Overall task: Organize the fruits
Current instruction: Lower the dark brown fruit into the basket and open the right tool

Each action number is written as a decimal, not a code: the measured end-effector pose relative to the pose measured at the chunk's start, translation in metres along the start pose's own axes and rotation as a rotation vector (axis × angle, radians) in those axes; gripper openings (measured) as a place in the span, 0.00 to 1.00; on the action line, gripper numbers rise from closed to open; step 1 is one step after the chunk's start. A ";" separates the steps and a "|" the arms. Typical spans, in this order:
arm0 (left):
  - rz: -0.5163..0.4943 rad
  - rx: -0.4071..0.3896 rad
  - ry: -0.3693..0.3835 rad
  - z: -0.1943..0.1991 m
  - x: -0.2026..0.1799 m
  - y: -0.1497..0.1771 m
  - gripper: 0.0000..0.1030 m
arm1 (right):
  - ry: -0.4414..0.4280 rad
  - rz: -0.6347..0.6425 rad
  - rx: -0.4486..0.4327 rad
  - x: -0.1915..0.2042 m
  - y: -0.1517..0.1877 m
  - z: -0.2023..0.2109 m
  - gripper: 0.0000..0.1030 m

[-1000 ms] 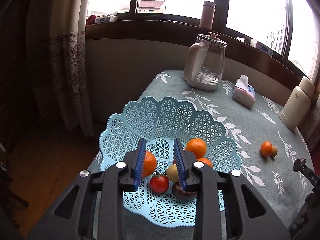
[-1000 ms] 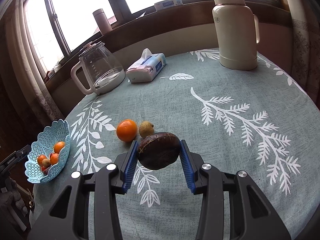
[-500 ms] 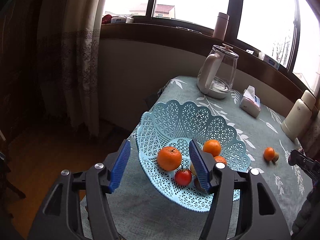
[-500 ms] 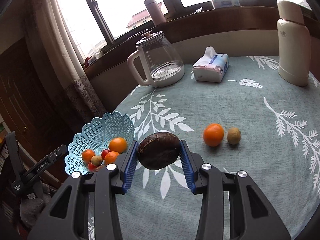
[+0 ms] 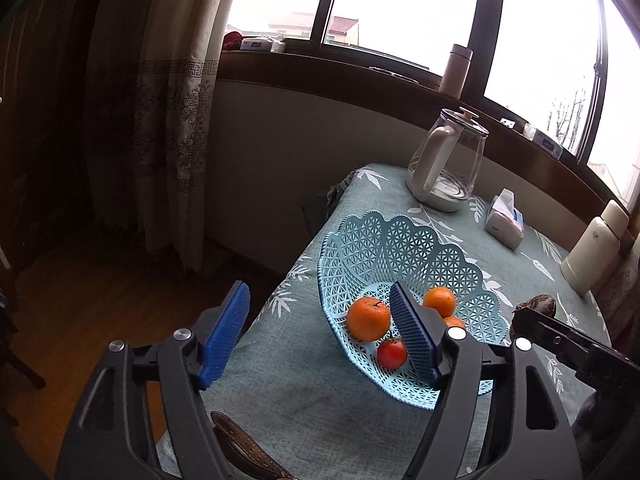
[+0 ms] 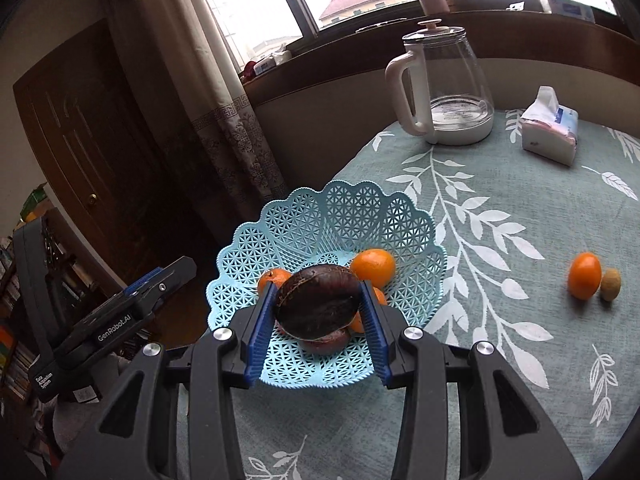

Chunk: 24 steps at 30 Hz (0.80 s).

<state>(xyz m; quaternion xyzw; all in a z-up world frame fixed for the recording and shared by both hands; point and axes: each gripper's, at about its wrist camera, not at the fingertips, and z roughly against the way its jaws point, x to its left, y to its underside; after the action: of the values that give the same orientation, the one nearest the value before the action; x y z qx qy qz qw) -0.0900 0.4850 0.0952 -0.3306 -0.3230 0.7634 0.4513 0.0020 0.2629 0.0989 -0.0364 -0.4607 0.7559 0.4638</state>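
In the right wrist view, the right claw (image 6: 318, 312) grips a dark brown fruit (image 6: 318, 304) between its blue pads (image 6: 262, 320), one pad on each side. The fruit hangs over the middle of the blue basket (image 6: 304, 220), which sits on the bench (image 6: 500, 184) at lower centre of the frame. Inside the basket an orange (image 6: 374, 266) shows to the upper right of the held fruit, another orange (image 6: 272, 278) peeks out to its left, and a reddish-brown fruit (image 6: 326, 340) lies right beneath it. Whether the held fruit touches anything below cannot be told. At the right edge, well apart from the basket, a loose orange (image 6: 585, 275) lies on the bench touching a small tan fruit (image 6: 611, 284). A glass kettle (image 6: 444, 84) and a tissue pack (image 6: 550, 130) stand in the upper right.

In the left wrist view, the left claw (image 5: 320, 340) is spread wide and holds nothing. Its right pad crosses in front of the basket (image 5: 380, 240), while the left pad hangs past the bench edge over the floor (image 5: 80, 300). A small red fruit (image 5: 392, 354) lies in the basket just beside the right pad.
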 end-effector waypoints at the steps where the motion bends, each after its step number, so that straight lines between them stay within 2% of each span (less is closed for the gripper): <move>1: -0.001 0.000 -0.001 0.000 0.001 0.000 0.72 | -0.006 0.001 0.007 0.003 0.000 -0.004 0.41; 18: 0.031 -0.006 -0.004 0.003 0.014 -0.005 0.73 | -0.043 0.032 0.118 0.029 0.010 -0.049 0.41; 24: 0.033 -0.005 -0.006 0.003 0.014 -0.006 0.79 | -0.038 0.014 0.108 0.025 0.008 -0.047 0.42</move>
<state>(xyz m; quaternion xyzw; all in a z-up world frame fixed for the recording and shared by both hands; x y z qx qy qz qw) -0.0955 0.4994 0.0985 -0.3347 -0.3209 0.7708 0.4369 0.0050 0.3114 0.0752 -0.0004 -0.4278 0.7833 0.4510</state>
